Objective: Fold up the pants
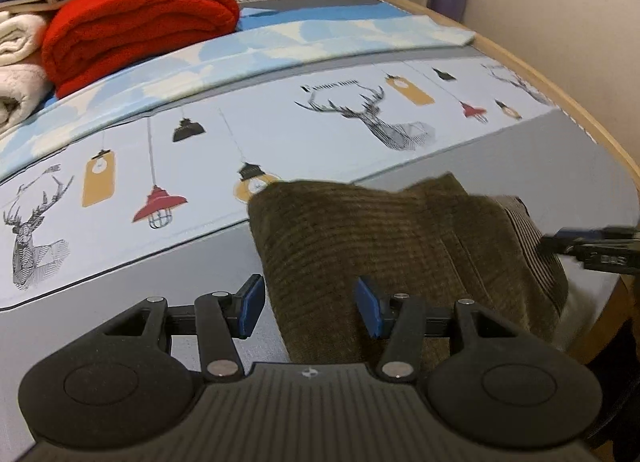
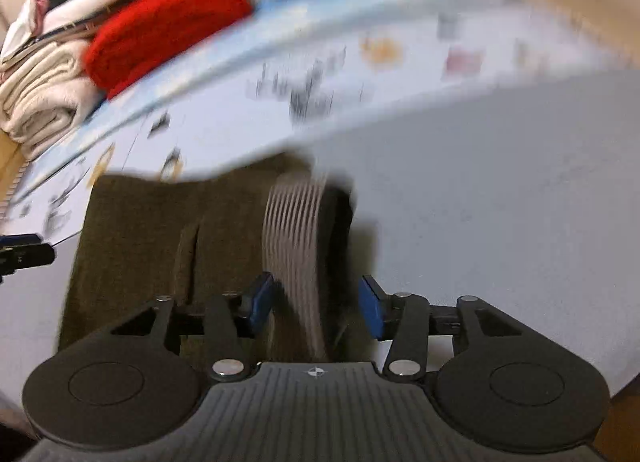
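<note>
The olive-brown corduroy pants [image 1: 384, 238] lie folded into a compact bundle on the grey bedsheet, with a ribbed grey waistband [image 2: 294, 246] along the right side. My left gripper [image 1: 310, 308] is open, its blue pads straddling the bundle's left near edge. My right gripper [image 2: 316, 310] is open, its pads either side of the raised waistband fold. The right gripper also shows at the far right of the left wrist view [image 1: 592, 248]; the left gripper shows at the left edge of the right wrist view [image 2: 24, 254]. The right wrist view is motion-blurred.
A printed sheet with deer and lamp drawings [image 1: 280, 129] covers the bed behind the pants. A folded red blanket [image 1: 136, 21] and cream towels [image 1: 20, 73] are stacked at the far left. The wooden bed edge [image 1: 600, 133] curves along the right.
</note>
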`<state>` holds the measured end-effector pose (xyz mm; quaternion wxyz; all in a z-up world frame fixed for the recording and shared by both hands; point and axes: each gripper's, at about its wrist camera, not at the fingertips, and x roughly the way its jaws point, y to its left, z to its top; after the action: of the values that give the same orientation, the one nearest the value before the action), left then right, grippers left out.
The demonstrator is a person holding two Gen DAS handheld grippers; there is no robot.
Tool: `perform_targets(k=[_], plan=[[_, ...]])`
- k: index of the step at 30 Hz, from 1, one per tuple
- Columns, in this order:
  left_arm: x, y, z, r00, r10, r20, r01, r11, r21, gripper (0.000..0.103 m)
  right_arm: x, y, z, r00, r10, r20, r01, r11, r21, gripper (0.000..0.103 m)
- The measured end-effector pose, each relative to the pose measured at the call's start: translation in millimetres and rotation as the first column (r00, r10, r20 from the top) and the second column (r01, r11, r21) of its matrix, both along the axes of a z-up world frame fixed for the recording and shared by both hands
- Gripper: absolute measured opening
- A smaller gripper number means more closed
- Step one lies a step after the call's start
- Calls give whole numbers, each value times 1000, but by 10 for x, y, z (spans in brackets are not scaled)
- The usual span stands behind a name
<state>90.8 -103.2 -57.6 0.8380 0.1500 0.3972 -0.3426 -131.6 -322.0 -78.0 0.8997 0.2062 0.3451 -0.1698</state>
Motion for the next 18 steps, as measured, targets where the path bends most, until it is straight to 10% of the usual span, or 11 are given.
perform_targets(k=[3, 6, 11, 18], plan=[[120, 39, 52, 998, 55, -8, -55, 998, -38, 52, -42, 139, 190, 994, 38, 99, -22, 987, -160, 49], [252, 56, 82, 995, 96, -32, -98, 993, -71, 30, -25, 172, 204, 983, 121, 138, -105, 987, -119, 49], [408, -41, 77, 991, 111, -81, -119, 987, -105, 18, 236, 163, -276, 970, 165, -177, -181, 980, -78, 57], [445, -305, 18, 992, 53, -111, -70, 985, -157, 18, 248, -1, -319, 982, 112, -151, -108, 994, 35, 63]])
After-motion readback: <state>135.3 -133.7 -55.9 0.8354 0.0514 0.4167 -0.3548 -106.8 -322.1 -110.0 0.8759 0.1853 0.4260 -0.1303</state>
